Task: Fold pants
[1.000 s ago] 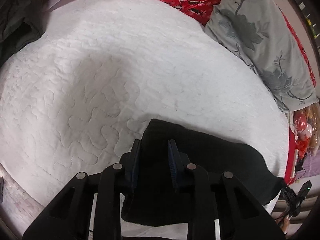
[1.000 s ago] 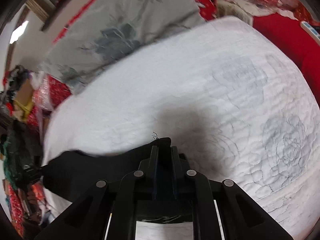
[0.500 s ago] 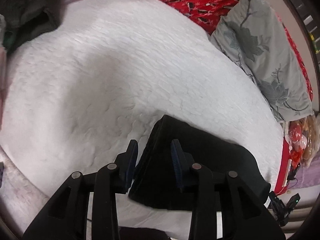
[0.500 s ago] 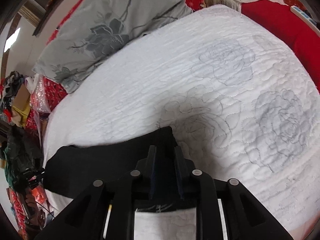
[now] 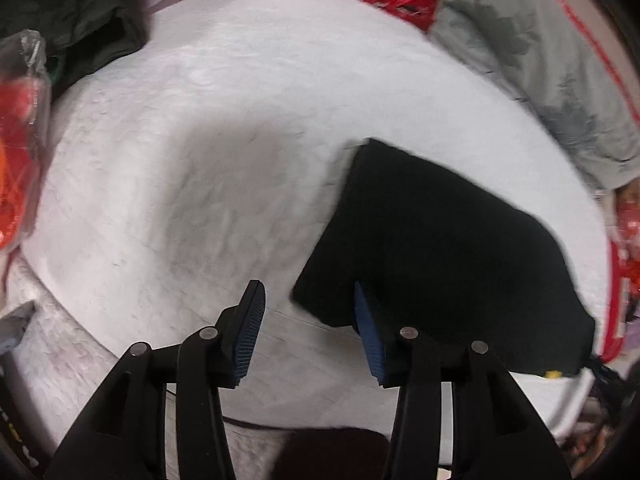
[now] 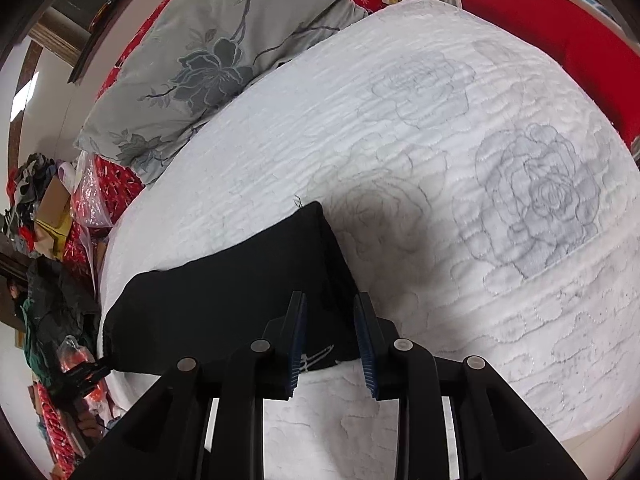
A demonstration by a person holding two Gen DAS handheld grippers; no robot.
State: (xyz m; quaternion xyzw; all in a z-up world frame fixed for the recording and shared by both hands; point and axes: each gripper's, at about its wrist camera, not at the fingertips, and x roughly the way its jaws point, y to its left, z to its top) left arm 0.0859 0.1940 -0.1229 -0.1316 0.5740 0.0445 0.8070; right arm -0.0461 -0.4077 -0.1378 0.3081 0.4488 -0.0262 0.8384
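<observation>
The black pants [image 5: 432, 240] lie folded into a flat block on the white quilted bedspread [image 5: 224, 128]. My left gripper [image 5: 308, 312] is open and empty, just off the block's near left corner. In the right wrist view the pants [image 6: 240, 280] lie at lower left. My right gripper [image 6: 330, 320] is open, its jaws apart above the block's near right corner, holding nothing.
A grey floral pillow [image 6: 232, 40] lies beyond the pants; it also shows in the left wrist view [image 5: 540, 56]. Red bedding [image 6: 560, 24] borders the quilt. Dark clothes [image 5: 72, 16] lie at the far left. Clutter [image 6: 48, 208] stands beside the bed.
Both grippers let go of the pants, opened and drew back. The left gripper moved left off the block. The pants now lie flat on the quilt.
</observation>
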